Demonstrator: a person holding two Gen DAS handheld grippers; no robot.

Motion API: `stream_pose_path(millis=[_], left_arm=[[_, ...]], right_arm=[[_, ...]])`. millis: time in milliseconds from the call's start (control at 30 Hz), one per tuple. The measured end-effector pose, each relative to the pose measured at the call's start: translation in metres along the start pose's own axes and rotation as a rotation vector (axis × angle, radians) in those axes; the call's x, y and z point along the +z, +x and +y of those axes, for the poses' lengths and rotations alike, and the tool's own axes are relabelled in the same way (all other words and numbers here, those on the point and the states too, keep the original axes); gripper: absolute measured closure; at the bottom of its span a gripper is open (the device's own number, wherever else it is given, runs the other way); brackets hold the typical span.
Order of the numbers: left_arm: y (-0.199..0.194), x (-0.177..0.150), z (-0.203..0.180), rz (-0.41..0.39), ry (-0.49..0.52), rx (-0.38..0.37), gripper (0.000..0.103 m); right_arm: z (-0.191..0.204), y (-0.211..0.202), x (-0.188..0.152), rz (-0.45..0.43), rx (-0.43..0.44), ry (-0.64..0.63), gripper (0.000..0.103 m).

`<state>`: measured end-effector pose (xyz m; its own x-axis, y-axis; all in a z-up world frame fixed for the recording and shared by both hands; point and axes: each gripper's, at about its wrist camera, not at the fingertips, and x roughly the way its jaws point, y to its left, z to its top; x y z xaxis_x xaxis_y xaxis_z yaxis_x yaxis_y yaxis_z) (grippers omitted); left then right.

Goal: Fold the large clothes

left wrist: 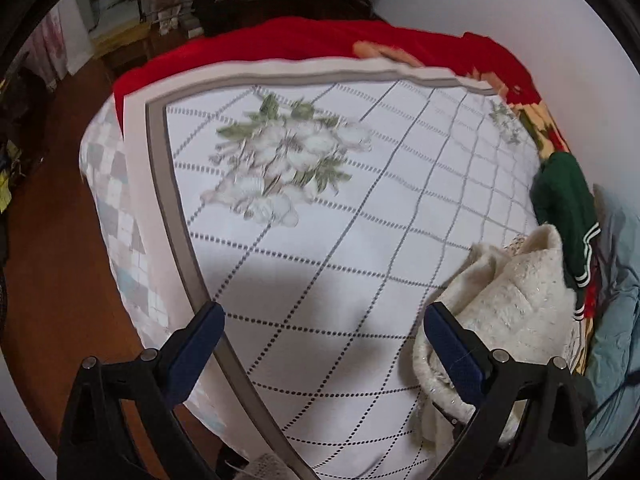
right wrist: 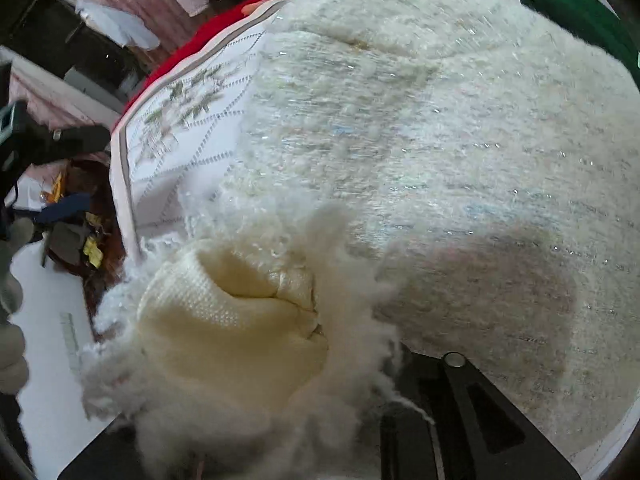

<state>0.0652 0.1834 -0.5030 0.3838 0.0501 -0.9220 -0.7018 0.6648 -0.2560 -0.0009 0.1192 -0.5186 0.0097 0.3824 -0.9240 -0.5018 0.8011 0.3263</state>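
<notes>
A fluffy white sweater (left wrist: 516, 300) lies bunched at the right side of the bed, and it fills most of the right wrist view (right wrist: 440, 140). My left gripper (left wrist: 324, 320) is open and empty above the bedspread, its right finger (left wrist: 452, 348) just beside the sweater's edge. My right gripper (right wrist: 320, 340) is buried in the sweater, with a cream ribbed cuff (right wrist: 232, 312) bunched right at the fingers, which are hidden by fabric. It appears shut on the sweater.
The bed carries a white checked bedspread (left wrist: 320, 208) with a flower print. A red blanket (left wrist: 304, 40) lies at the far end. A green garment (left wrist: 564, 200) and a blue one (left wrist: 616, 320) are piled at the right. Wooden floor (left wrist: 60, 260) lies to the left.
</notes>
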Motion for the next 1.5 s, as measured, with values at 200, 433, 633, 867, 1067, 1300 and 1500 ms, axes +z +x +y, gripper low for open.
stream_pose_path(millis=[200, 433, 633, 867, 1067, 1300, 1500], left_arm=[[-0.028, 0.016, -0.045, -0.033, 0.095, -0.123, 0.0], [0.0, -0.018, -0.121, 0.034, 0.296, -0.156, 0.0], [0.081, -0.087, -0.12, 0.206, 0.384, 0.03, 0.0], [0.096, -0.099, -0.121, 0.217, 0.496, 0.167, 0.0], [0.04, -0.053, -0.176, 0.142, 0.511, 0.122, 0.0], [0.103, 0.002, -0.21, 0.096, 0.435, 0.177, 0.0], [0.172, 0.018, -0.177, 0.247, 0.28, 0.062, 0.0]], right_arm=[[-0.011, -0.067, 0.0, 0.095, 0.167, -0.003, 0.028], [-0.091, -0.133, -0.022, 0.105, 0.106, 0.236, 0.028], [-0.153, -0.122, -0.007, 0.069, 0.023, 0.409, 0.064], [-0.168, -0.047, 0.009, 0.155, -0.048, 0.441, 0.074], [-0.178, -0.106, 0.016, 0.123, 0.042, 0.503, 0.074], [-0.193, -0.113, 0.059, 0.059, 0.041, 0.48, 0.073], [-0.196, -0.039, 0.09, 0.169, -0.064, 0.439, 0.073]])
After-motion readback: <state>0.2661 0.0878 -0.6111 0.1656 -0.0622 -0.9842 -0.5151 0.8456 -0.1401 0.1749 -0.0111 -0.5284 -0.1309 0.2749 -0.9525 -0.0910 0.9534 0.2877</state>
